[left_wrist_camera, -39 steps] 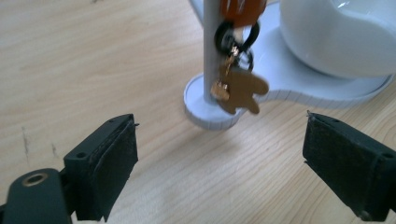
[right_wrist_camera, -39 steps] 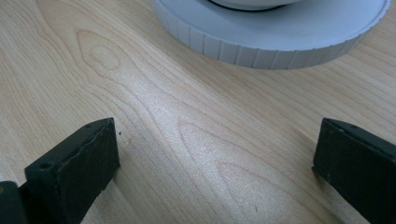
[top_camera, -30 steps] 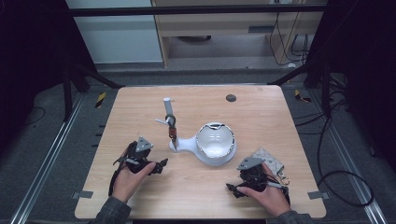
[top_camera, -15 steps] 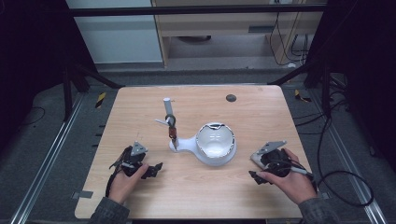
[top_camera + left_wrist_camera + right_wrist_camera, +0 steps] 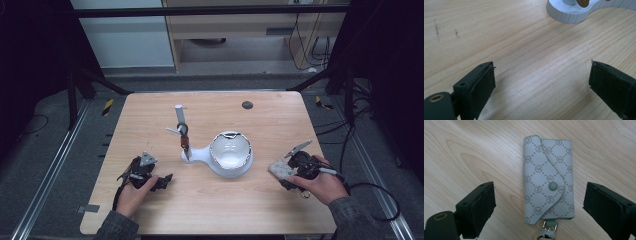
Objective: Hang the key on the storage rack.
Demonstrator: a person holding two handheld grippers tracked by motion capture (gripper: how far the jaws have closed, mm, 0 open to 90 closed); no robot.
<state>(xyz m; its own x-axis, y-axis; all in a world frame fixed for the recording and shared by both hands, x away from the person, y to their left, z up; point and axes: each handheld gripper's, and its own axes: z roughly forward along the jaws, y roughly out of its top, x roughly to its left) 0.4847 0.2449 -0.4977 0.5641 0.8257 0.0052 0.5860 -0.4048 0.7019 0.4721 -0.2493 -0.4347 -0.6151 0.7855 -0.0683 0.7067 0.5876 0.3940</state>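
Table (image 5: 150, 120): pale wood-grain top, matt, few dark scuffs in left gripper view. Key pouch (image 5: 548, 178): grey woven-look cloth, printed logo-and-dotted-diamond pattern, matt snap button, shiny metal clasp at end. White stand (image 5: 227, 167): smooth plastic look, ribbed edge; bowl-like part glossy, reflective. Left gripper (image 5: 541, 82) and right gripper (image 5: 537, 202): matt black jaws, rough dark pads.

A small grey key pouch (image 5: 548, 178) lies flat on the wooden bench (image 5: 474, 150), printed with a diamond grid of dotted lines and round logos. Its curved flap is folded over and closed by 1 round snap, and a metal clasp hangs from its near end. In the high view the pouch (image 5: 281, 169) sits near the bench's right edge.
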